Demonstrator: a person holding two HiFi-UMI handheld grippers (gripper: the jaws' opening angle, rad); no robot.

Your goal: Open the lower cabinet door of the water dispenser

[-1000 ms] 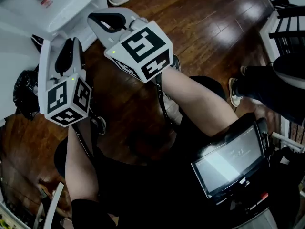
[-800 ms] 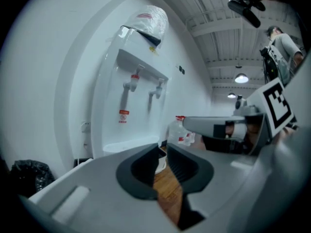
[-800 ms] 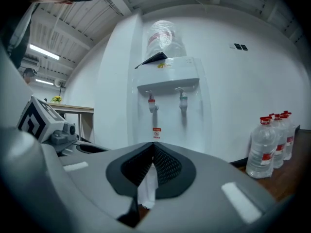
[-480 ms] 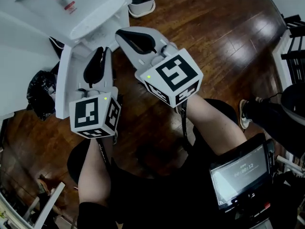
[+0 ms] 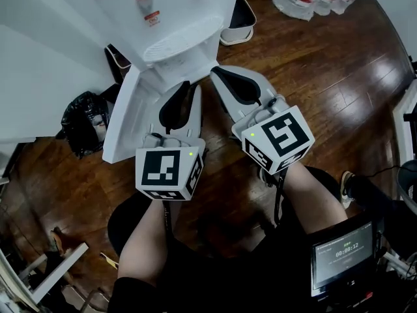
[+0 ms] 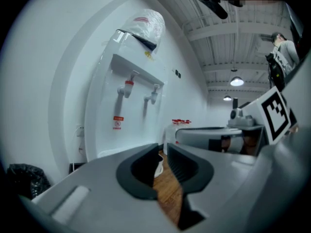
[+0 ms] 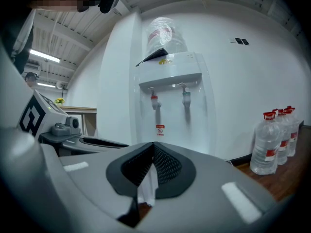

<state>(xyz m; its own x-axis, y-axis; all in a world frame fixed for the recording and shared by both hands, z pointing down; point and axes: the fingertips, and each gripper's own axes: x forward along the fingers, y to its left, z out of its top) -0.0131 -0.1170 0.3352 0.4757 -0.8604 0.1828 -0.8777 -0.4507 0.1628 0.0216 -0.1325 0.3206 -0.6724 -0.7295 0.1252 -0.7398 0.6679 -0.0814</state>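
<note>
Jaws on the left gripper (image 5: 193, 90) stand narrowly apart with nothing between them; in the left gripper view only wood floor (image 6: 167, 188) shows through the slit. On the right gripper (image 5: 218, 74) the jaws are pressed together, tip to tip, and hold nothing.

Both grippers point at the base of the dispenser (image 5: 176, 18) in the upper middle of the head view. Its lower door (image 5: 122, 119) hangs swung out toward the lower left as a white slab, so the cabinet looks open at least partway. The left gripper lies just beside the door, on its right, in the wedge between door and cabinet. That placement suits pushing the panel wider from its inner side rather than pinching it, which would explain the slim gap. Whether the gripper touches the door I cannot tell.

The right gripper sits right of the left one, clear of the door, below the drip tray (image 5: 179, 44). Closed and idle, it appears kept out of the door's swing. In the right gripper view the dispenser (image 7: 170, 91) stands straight ahead beyond the tips, its lower front hidden behind them.
</note>
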